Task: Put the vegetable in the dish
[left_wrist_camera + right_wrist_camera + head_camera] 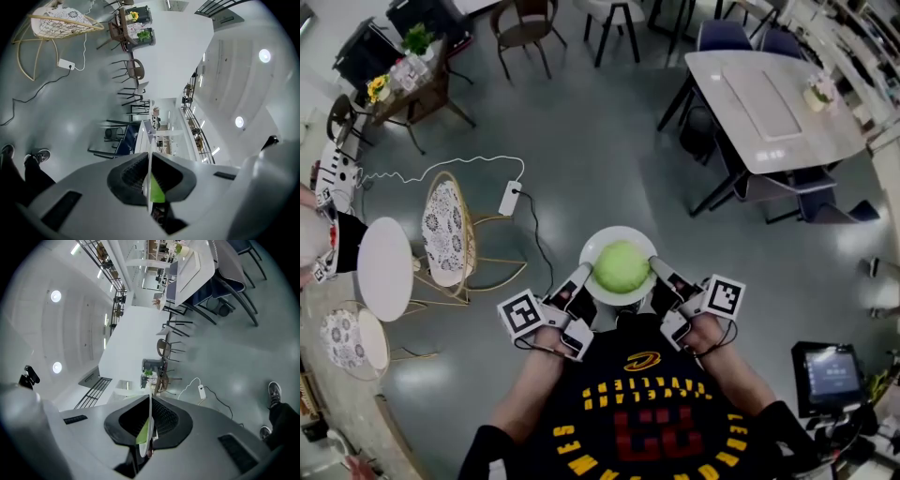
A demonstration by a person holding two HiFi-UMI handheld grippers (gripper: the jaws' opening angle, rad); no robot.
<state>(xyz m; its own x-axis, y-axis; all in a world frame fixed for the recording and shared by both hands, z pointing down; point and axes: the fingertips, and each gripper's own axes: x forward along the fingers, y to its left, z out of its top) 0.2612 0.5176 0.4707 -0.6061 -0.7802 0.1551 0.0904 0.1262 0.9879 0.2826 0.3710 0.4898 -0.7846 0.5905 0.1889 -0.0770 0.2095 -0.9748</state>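
Note:
A round green vegetable point(622, 266), like a cabbage, rests on a white dish point(596, 247) that is held in the air in front of the person's chest. My left gripper point(581, 277) is shut on the dish's left rim, and my right gripper point(657, 267) is shut on its right rim. In the left gripper view the dish's thin white edge point(149, 180) runs between the dark pads with a sliver of green vegetable point(156, 192) behind it. The right gripper view shows the same: the dish's rim point(149, 425) clamped edge-on, with the green vegetable point(143, 433) beside it.
Grey floor lies below. At the left stand a small round white table point(384, 267) and wire chairs point(450, 234), with a power strip and cable point(509, 198) on the floor. A long white table point(773, 108) with dark chairs is at the upper right. A screen device point(830, 373) is at the lower right.

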